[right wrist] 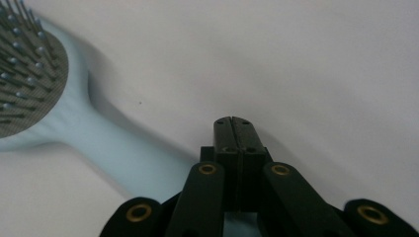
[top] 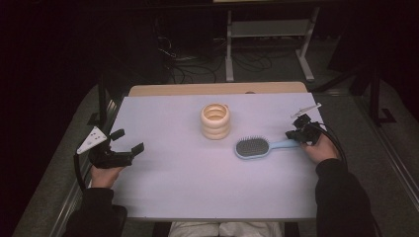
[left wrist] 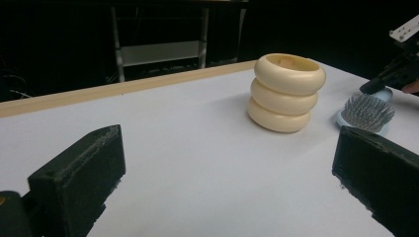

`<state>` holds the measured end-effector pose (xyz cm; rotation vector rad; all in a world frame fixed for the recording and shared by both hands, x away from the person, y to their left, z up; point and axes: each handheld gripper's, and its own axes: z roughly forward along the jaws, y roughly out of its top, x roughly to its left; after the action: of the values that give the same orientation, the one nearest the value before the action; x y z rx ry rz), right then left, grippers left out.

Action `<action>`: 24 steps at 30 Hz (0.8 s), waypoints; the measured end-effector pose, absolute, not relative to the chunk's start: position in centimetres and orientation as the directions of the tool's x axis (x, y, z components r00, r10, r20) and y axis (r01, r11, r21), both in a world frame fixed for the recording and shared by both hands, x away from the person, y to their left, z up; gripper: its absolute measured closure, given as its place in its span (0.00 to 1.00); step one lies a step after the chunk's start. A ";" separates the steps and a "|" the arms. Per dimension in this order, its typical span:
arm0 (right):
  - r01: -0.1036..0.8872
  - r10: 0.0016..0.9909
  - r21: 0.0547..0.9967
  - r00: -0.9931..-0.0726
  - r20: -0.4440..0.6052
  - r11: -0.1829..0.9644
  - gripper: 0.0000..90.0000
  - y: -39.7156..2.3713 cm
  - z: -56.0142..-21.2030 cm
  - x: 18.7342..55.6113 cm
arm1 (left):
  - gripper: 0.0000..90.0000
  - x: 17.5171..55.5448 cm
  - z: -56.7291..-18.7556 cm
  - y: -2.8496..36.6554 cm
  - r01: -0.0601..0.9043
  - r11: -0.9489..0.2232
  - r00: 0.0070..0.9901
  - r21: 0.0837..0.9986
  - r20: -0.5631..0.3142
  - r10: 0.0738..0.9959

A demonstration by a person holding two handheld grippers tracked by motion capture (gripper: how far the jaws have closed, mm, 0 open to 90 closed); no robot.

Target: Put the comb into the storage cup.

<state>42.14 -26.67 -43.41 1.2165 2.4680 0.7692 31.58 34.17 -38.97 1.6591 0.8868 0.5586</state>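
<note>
One brush (top: pixel 253 147) lies right of centre on the worktop (top: pixel 173 182), its handle under the right tongs (top: pixel 296 134), which are closed together above it. One ringed cup (top: pixel 215 121) stands mid-worktop. Left tongs (top: pixel 127 140) gape apart near the left edge; wide bare surface in front.

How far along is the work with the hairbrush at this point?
Nothing looks done yet: the hairbrush lies flat beside the cream ringed holder. In hand: the right tool, jaws shut, sits over its handle; the left tool rests open. Any lifting or placing remains.
</note>
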 end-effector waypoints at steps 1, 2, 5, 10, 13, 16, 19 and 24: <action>0.646 0.796 0.573 -0.605 -0.019 0.505 0.99 -26.6 -43.4 42.0 | 0.00 31.6 -39.0 34.2 0.265 -0.099 0.606 0.959 -0.086 0.791; 0.645 0.795 0.575 -0.606 -0.017 0.504 0.99 -26.6 -43.3 41.9 | 0.00 31.6 -39.0 34.2 0.264 -0.096 0.605 0.960 -0.087 0.792; 0.643 0.796 0.578 -0.605 -0.017 0.502 0.99 -26.6 -43.2 41.3 | 0.00 31.5 -39.0 34.2 0.264 -0.095 0.604 0.960 -0.088 0.792; 0.654 0.805 0.574 -0.593 -0.017 0.493 0.99 -26.9 -43.3 40.3 | 0.00 31.6 -39.0 34.1 0.266 -0.102 0.607 0.959 -0.084 0.790; 0.657 0.810 0.577 -0.587 -0.013 0.485 0.99 -27.0 -43.2 39.7 | 0.00 31.6 -39.0 34.1 0.263 -0.099 0.608 0.960 -0.085 0.790; 0.658 0.811 0.574 -0.585 -0.016 0.487 0.99 -27.1 -43.2 39.1 | 0.00 31.5 -39.0 34.1 0.264 -0.098 0.607 0.960 -0.086 0.790; 0.659 0.803 0.549 -0.595 -0.039 0.515 0.99 -26.9 -43.4 38.6 | 0.00 31.5 -39.0 34.1 0.263 -0.098 0.608 0.960 -0.086 0.789; 0.660 0.802 0.546 -0.596 -0.037 0.516 0.99 -27.0 -43.4 37.9 | 0.00 31.5 -39.0 34.1 0.263 -0.096 0.606 0.960 -0.087 0.790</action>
<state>37.85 -27.01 -43.40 1.2269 2.4755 0.7118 31.51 34.14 -38.96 1.6547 0.8856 0.5575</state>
